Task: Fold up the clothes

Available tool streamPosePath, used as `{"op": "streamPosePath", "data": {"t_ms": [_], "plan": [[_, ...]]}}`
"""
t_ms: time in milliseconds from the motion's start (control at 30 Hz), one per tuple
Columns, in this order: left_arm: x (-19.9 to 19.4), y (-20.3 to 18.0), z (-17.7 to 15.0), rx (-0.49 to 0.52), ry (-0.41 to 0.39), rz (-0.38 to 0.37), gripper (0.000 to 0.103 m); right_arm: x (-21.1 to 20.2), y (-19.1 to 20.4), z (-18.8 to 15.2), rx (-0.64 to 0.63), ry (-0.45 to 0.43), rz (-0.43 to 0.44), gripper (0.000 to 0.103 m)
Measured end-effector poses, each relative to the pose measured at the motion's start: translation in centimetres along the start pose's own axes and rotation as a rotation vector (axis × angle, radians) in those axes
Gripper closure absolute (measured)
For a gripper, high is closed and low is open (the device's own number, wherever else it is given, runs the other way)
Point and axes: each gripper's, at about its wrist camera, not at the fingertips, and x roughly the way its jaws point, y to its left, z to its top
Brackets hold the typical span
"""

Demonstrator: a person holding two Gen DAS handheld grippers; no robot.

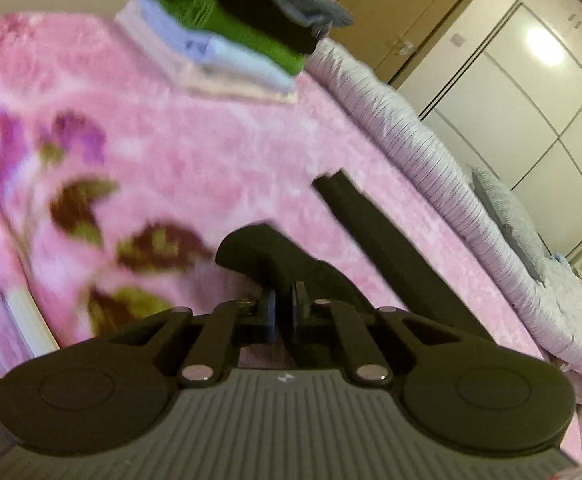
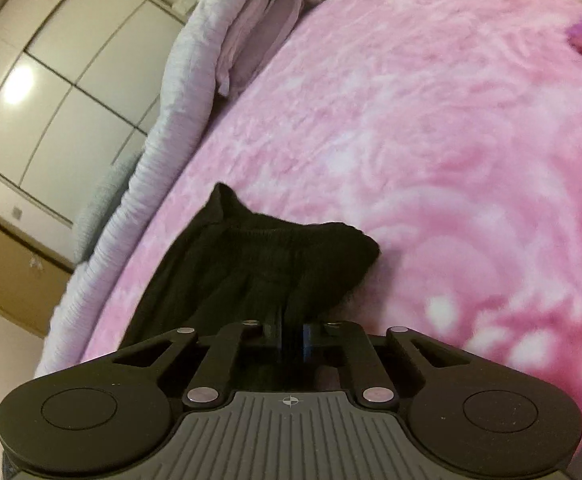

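Both grippers, left [image 1: 285,310] and right [image 2: 292,336], are pinched onto black ribbed-waistband trousers [image 2: 259,264] on a fluffy pink floral blanket [image 2: 431,128], folded clothes [image 1: 227,28] stacked at eleven o'clock; no writing is legible.

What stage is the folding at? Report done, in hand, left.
Done: a stack of folded clothes sits on the pink blanket. In hand: both the left gripper and right gripper pinch a black garment. Left: folding and stacking it.
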Motion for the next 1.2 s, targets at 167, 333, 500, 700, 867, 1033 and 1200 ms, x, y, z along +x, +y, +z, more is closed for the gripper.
{"op": "streamPosePath", "data": {"t_ms": [167, 333, 500, 700, 867, 1033, 1200], "plan": [[-2.9, 1.2, 1.1, 0.061, -0.071, 0.013, 0.098, -4.8, 0.3, -2.2, 0.021, -0.034, 0.05, 0.099], [-1.2, 3.3, -1.8, 0.188, 0.028, 0.086, 0.097, -5.8, -0.5, -3.6, 0.025, -0.007, -0.014, 0.099], [-3.0, 4.1, -1.5, 0.205, -0.024, 0.104, 0.089, -6.5, -0.6, -4.0, 0.009, 0.017, -0.091, 0.098], [-5.6, 2.6, 0.2, 0.269, -0.138, 0.23, 0.092, -9.8, 4.8, -4.3, -0.326, -0.082, -0.326, 0.093], [-4.3, -1.9, -2.3, 0.405, -0.022, 0.151, 0.089, -8.2, 8.0, -6.6, -0.487, -0.034, -0.18, 0.093], [-1.6, -5.4, -6.7, 0.566, 0.164, 0.185, 0.086, -4.2, 7.3, -9.4, -0.51, 0.15, -0.275, 0.093], [-4.8, -8.2, -8.3, 0.653, 0.182, 0.22, 0.086, -7.0, 9.4, -10.6, -0.519, 0.126, -0.244, 0.042]]}}
